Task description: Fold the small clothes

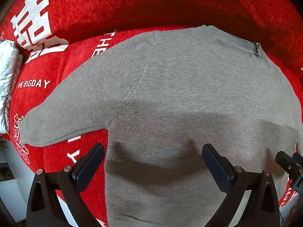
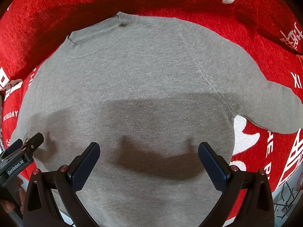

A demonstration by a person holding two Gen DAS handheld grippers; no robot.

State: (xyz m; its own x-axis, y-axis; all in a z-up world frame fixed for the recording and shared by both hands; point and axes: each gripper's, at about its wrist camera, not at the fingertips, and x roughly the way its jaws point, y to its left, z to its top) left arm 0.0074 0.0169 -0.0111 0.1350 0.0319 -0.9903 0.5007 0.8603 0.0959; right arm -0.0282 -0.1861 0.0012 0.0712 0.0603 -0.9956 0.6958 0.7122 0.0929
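A small grey sweatshirt [image 1: 185, 87] lies flat on a red cover, collar at the far side, both sleeves spread out. Its left sleeve [image 1: 62, 117] shows in the left wrist view, its right sleeve [image 2: 265, 102] in the right wrist view. My left gripper [image 1: 153, 158] is open and empty, hovering over the shirt's lower left part, its left finger above the red cover. My right gripper [image 2: 148, 157] is open and empty over the shirt's [image 2: 144, 75] lower middle. Each gripper shows at the edge of the other's view.
The red cover [image 1: 56, 71] with white lettering spans the surface and rises behind the collar [image 1: 233, 43]. A white patterned cloth [image 1: 7, 71] lies at the far left. The cover's front edge and a pale floor show at the lower corners.
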